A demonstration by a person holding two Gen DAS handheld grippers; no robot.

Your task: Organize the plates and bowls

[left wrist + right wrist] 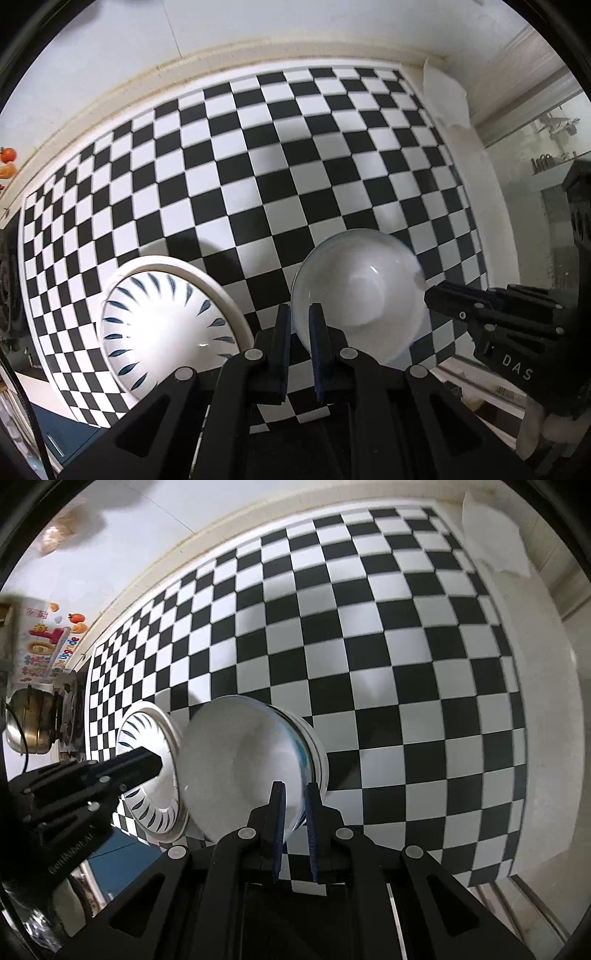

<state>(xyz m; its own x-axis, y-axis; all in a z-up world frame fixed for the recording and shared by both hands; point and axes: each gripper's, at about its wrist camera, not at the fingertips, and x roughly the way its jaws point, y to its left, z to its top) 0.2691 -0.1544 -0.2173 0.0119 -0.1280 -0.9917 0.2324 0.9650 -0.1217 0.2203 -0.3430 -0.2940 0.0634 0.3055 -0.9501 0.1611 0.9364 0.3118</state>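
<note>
Black-and-white checkered tablecloth [295, 166] covers the work surface and runs up to a cream wall border at the far side. The white bowl [362, 291] is gripped from both sides. The left gripper [300, 343] is nearly closed, its blue-padded fingers pinching the bowl's near rim. The right gripper [294, 823] is likewise narrowed onto the opposite rim, one finger inside and one outside the wall. Whether the bowl rests on the cloth or is raised off it cannot be determined.

Just beside the bowl sits a second bowl with blue leaf strokes [166, 328], nested in a cream plate [221, 291]; in the right wrist view the two bowls appear to touch or overlap.

Legible text: "DAS" appears on the right gripper body in the left wrist view. Lettering on the left gripper body in the right wrist view is too blurred to read.

Beyond both bowls the cloth extends to the wall, with a white paper sheet [443, 99] at its far right corner.
</note>
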